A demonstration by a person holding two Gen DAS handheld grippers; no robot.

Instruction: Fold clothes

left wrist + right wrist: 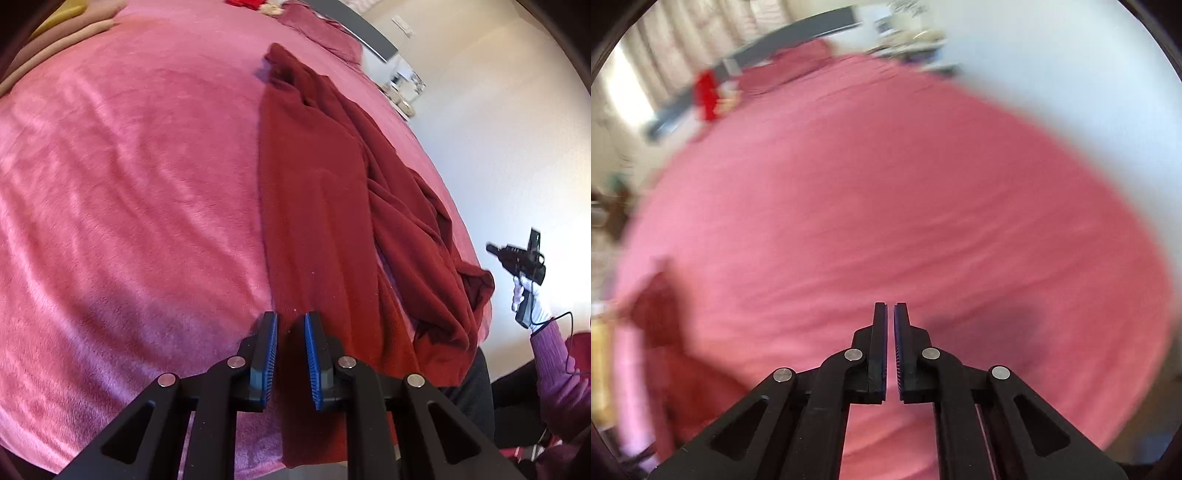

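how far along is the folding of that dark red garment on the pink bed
Partly done: the dark red garment lies in a long strip on the pink blanket, one side folded in, still rumpled. In hand: the left hand-held gripper pinches its near hem; the right hand-held gripper is shut and empty. Left: folding it lengthwise.

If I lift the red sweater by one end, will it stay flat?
Probably not. The red sweater lies in soft folds and bunches, so it should flop and droop. Its fuzzy knit likely grips the pink blanket rather than sliding.
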